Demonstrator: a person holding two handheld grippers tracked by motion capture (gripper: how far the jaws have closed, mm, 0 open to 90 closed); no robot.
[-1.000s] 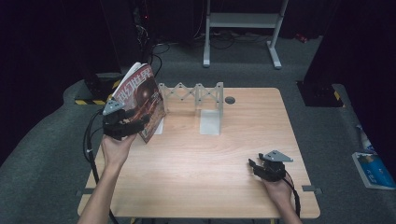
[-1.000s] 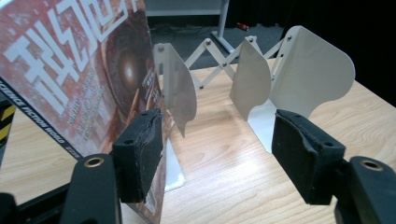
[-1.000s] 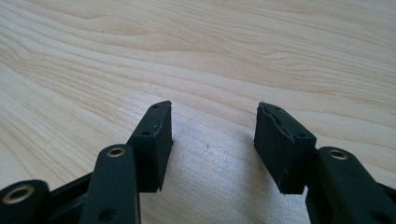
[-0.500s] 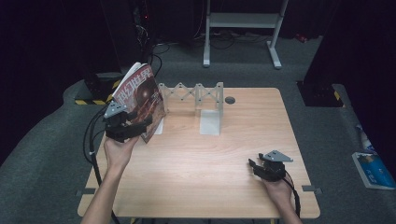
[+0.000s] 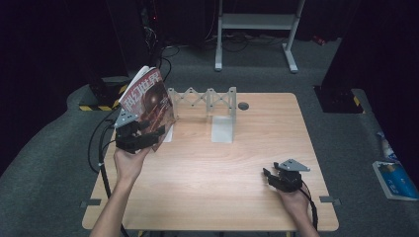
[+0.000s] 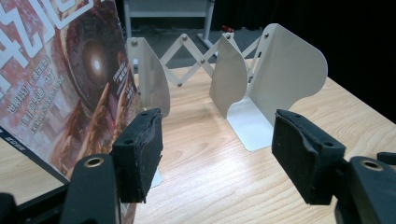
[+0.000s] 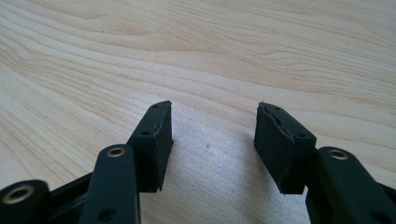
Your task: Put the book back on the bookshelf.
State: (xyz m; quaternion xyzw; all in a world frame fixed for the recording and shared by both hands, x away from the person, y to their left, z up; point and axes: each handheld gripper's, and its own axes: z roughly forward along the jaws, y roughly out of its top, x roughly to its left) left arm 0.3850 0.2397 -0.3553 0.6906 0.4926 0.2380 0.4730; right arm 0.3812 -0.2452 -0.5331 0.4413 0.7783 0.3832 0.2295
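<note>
A: State the setting.

B: Dark room, one wooden table (image 5: 207,168). Two claws are over it, one in each hand.

A: Left claw (image 6: 217,140) condition?

B: Jaws wide apart, nothing between the pads. In the left gripper view only bare table lies in the gap.

A: Where is the magazine (image 6: 70,70) relative to it?

B: On the outer side of the left jaw, cover facing the claw, standing tilted at the table's far left. Its long axis runs up and away from the claw. Whether the jaw touches it cannot be told; its lower corner is hidden behind the pad.

A: Beyond that?

B: The rack (image 5: 207,101), an expanding scissor type, straight ahead of the open gap. Its left plate stands just beside the magazine.

A: Right claw (image 7: 212,126)?

B: Jaws apart, empty, low over bare table at the near right, well apart from the magazine. The left claw is the nearer one.

A: Counts?

B: One magazine, one rack with three plates visible, two claws.
</note>
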